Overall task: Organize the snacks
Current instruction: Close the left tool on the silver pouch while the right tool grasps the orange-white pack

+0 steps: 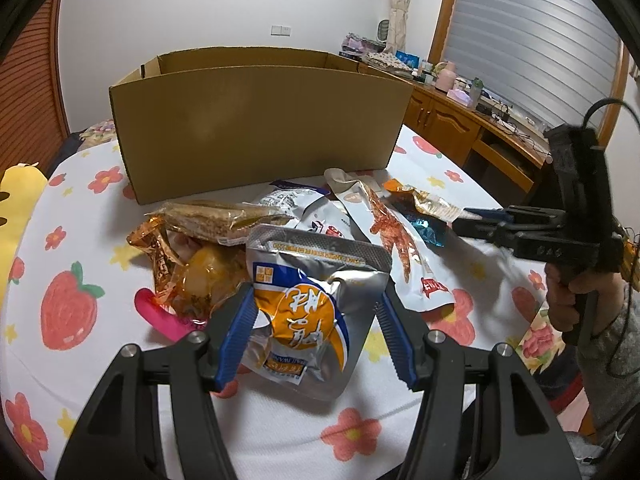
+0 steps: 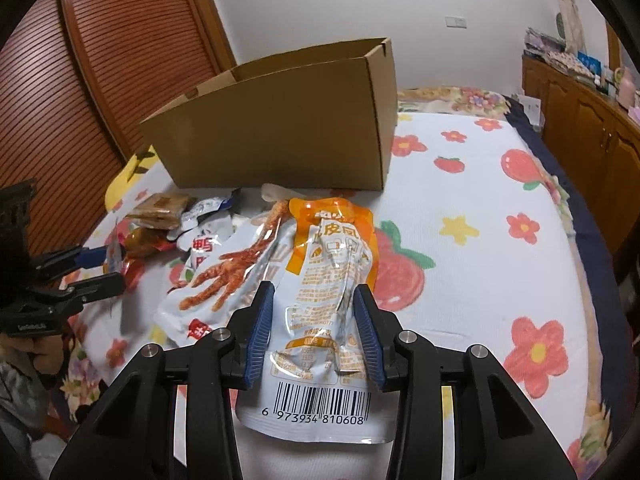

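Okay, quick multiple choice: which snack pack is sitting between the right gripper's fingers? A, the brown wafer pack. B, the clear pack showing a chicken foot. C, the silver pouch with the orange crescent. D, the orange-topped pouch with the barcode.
D: in the right wrist view the right gripper has its blue pads on either side of the orange-topped pouch with the barcode; the chicken foot pack lies to its left on the bedspread.

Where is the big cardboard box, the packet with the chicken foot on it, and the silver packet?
cardboard box (image 1: 256,128): left wrist view, front wall.
chicken foot packet (image 2: 224,276): right wrist view, on the printed foot.
silver packet (image 1: 316,276): left wrist view, upper front, between the left gripper's fingers.
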Motion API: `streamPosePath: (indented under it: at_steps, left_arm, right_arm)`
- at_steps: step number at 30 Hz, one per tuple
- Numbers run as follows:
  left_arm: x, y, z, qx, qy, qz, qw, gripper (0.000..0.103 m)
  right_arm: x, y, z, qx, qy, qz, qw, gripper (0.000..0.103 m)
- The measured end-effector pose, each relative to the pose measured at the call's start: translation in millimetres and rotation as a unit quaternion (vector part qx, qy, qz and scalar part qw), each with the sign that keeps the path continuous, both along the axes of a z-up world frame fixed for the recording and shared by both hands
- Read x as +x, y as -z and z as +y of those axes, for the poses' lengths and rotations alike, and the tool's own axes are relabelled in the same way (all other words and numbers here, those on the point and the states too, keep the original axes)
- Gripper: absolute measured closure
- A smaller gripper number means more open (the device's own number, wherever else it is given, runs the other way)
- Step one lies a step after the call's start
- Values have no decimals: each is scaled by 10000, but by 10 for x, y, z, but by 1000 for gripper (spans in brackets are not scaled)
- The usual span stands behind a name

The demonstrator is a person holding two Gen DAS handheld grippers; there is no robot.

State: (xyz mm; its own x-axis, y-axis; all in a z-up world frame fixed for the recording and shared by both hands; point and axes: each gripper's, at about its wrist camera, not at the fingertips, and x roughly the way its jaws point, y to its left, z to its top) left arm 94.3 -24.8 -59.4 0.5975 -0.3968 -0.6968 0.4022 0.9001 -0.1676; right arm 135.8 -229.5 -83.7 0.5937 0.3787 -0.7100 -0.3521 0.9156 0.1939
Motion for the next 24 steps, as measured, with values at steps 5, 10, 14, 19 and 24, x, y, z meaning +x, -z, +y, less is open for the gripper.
streamPosePath:
  at_steps: [5, 10, 14, 19, 24]
  left_arm:
    - [-5, 14, 8, 0, -25, 9, 10000, 43]
    - [-10, 22, 19, -26, -30, 8, 10000, 43]
    - [-11, 32, 21, -38, -35, 16, 10000, 43]
    - [-15, 22, 22, -47, -47, 20, 10000, 43]
    - [-31, -18, 45, -76, -62, -24, 9999, 43]
  right_arm:
    - [-5, 155, 63, -338, -30, 60, 9994, 62]
    - [-18, 162, 146, -664, -44, 18, 9978, 58]
    - [1, 258, 181, -973, 0, 124, 9952, 46]
    - [-4, 279, 256, -1194, -12, 47, 9928, 43]
    - [-31, 236, 210, -1253, 120, -15, 9920, 70]
